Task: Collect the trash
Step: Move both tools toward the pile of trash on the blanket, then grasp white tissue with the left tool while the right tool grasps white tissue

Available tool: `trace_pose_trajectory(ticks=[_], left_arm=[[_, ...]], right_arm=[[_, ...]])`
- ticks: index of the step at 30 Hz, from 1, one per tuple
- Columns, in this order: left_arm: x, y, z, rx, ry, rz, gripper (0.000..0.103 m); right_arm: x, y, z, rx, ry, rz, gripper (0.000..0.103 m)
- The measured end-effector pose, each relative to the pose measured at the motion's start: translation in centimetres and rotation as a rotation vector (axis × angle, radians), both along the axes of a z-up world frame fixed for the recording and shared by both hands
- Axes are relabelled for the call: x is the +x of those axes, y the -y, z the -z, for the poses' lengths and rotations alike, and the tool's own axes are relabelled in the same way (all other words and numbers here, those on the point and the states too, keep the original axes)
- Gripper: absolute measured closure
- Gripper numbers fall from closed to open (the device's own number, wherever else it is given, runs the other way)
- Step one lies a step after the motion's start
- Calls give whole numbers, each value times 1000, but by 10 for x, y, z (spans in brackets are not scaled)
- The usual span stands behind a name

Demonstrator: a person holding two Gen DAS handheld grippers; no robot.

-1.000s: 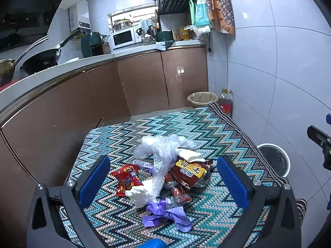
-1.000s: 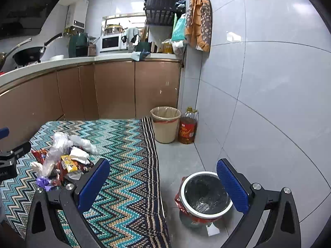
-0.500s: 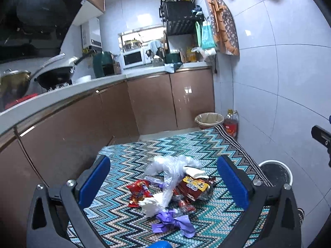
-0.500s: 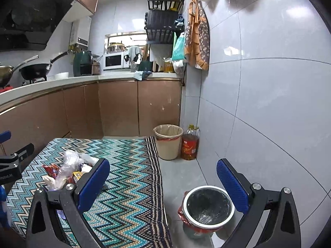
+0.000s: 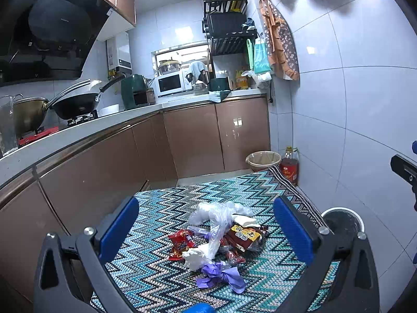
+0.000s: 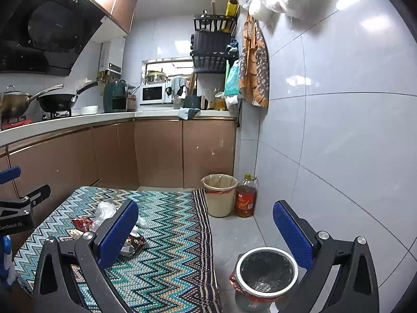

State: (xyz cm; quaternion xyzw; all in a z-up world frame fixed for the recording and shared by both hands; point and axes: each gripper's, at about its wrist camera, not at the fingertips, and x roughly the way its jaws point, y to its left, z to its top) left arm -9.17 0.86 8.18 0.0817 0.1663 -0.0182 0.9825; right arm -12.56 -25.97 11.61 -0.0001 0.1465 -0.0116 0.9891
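Observation:
A pile of trash (image 5: 221, 237) lies on a zigzag-patterned cloth (image 5: 161, 274): clear plastic bag (image 5: 216, 216), red snack wrapper (image 5: 179, 242), dark wrapper with a yellow label (image 5: 243, 237), white crumpled paper (image 5: 194, 257), purple scrap (image 5: 221, 277). My left gripper (image 5: 206, 229) is open and empty, held above and short of the pile. My right gripper (image 6: 206, 229) is open and empty, off the cloth's right edge. A small bin with a black liner (image 6: 265, 270) stands on the floor below it and shows in the left wrist view (image 5: 342, 223). Part of the pile shows in the right wrist view (image 6: 104, 219).
A beige bin (image 6: 220, 194) and an oil bottle (image 6: 245, 198) stand by the brown cabinets (image 6: 182, 151). A tiled wall (image 6: 338, 143) runs along the right. The counter (image 5: 78, 127) with a wok and pots curves along the left.
Both grippers have risen and tilted up, so the pile and the lined bin sit lower and smaller in view. Both stay open and empty.

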Motion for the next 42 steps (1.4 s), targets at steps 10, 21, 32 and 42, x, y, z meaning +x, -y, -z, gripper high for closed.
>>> trace_pose_trajectory(ticks=[10,21,32,42], left_arm=[[-1,-8,-3,-18,22,-48,0],[20,-26,8,-5,2,-75,0],[68,-101,52,-62,-185,-177,0],[107,-91,114,-137,-436,143,50]], right_arm=[[-13,3,-4,-19,86,1,0],[13,3,9,49,1,-79,0],[60,-18,35,62,-129,-227,3],[135,-61,86,100,-351,-437,56]])
